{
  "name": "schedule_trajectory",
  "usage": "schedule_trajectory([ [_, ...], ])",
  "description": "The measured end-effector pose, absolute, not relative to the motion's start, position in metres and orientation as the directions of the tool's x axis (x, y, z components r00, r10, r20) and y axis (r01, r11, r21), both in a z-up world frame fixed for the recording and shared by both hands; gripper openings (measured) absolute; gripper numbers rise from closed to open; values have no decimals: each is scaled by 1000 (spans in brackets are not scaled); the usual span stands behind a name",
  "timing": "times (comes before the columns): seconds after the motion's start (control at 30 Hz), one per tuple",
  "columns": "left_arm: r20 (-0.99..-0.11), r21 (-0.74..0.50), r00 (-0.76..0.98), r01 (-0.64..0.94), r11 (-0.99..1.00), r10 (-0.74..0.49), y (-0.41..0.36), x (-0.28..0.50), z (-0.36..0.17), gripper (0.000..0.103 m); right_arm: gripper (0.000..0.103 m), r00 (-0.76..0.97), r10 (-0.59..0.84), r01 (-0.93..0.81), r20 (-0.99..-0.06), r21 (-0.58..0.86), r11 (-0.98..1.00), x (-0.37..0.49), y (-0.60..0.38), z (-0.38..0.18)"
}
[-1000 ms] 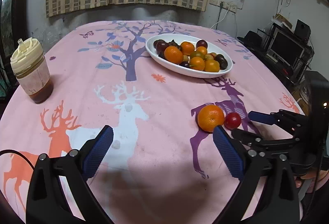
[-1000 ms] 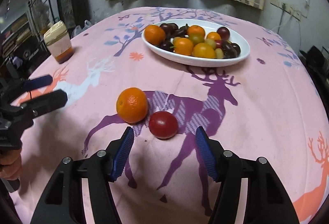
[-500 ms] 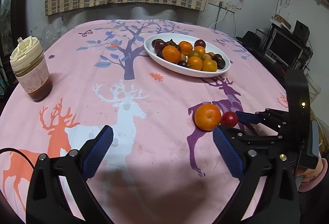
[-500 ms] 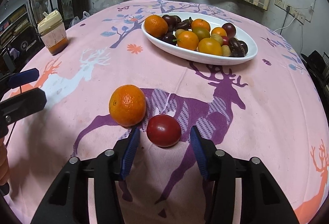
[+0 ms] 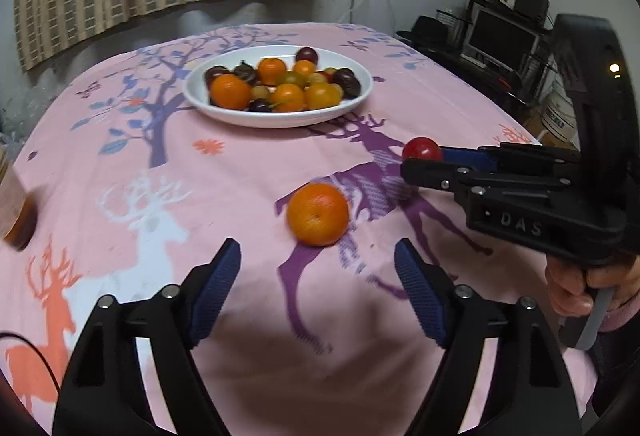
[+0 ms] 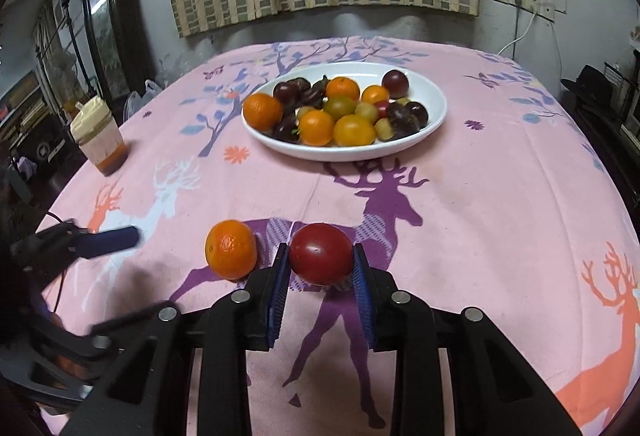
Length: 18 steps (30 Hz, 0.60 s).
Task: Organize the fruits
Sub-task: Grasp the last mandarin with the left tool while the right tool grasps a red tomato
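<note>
Red glossy tomato round, pinched in right claw.

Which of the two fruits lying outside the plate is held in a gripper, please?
The red tomato, clamped between the right gripper's pads. The orange beside it sits free on the tablecloth, ahead of the open left gripper.

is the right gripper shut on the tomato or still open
Shut on it: the right gripper has both blue pads pressed against the sides of the red tomato, with no gap showing.
</note>
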<state>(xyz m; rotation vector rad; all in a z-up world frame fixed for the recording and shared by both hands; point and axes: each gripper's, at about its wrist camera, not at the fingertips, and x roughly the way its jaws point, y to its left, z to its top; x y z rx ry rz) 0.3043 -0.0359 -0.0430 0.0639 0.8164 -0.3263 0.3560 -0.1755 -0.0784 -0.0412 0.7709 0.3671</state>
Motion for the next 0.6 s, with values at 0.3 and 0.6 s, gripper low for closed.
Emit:
schedule_trajectory([
  [0.3, -770, -79, 587, 301, 950, -250, -53, 345, -64, 58, 31, 656, 312, -313, -687, 129, 941, 357, -187, -72],
  [0.6, -791, -12, 583, 285, 958, -183, -64, 352, -78, 46, 31, 659, 321, -315, -681, 137, 939, 356, -188, -70],
])
